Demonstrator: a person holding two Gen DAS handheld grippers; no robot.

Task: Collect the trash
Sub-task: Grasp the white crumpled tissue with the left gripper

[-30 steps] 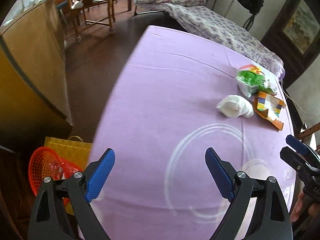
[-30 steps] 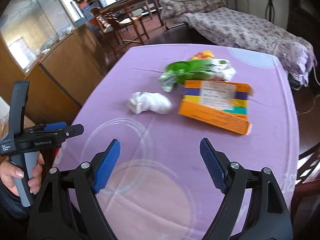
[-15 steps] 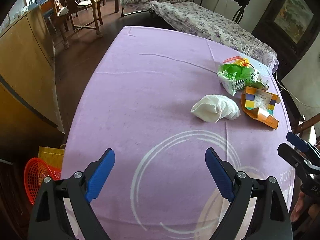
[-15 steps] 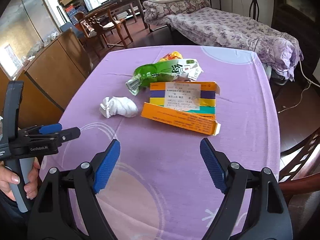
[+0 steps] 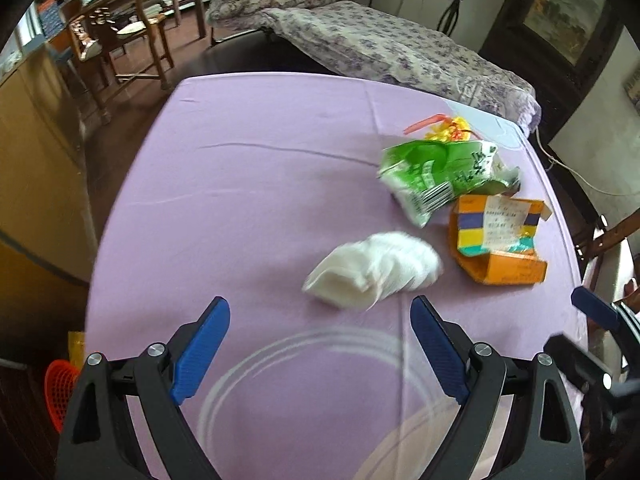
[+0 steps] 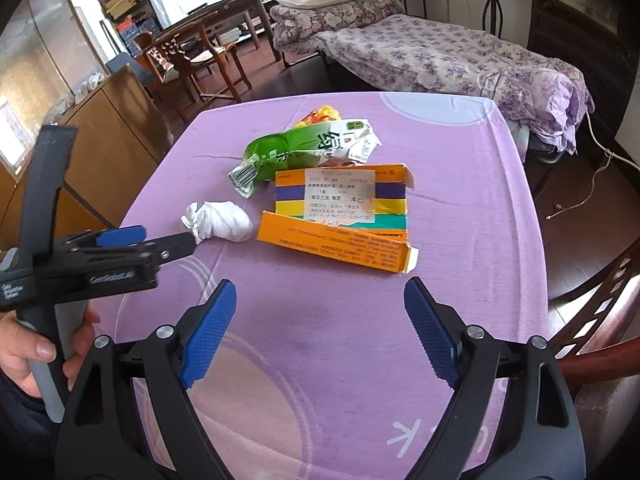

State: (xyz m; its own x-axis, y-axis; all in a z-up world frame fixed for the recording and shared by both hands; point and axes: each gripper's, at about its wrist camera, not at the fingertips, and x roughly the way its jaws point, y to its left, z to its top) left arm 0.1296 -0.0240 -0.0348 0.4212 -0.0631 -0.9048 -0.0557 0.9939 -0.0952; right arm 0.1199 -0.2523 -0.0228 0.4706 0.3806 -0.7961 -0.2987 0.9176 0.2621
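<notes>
On purple table [image 5: 248, 200], both grippers' jaws wide apart, empty, near white wad [image 5: 372, 274].

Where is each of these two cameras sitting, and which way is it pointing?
Left wrist: rides the left gripper, looking forward over the purple table at the white wad; its own open fingers show, and the right gripper's tip at the right edge.
Right wrist: rides the right gripper, facing the orange box; its open fingers show, and the left hand.
Shared: wad, box, green wrapper.
</notes>
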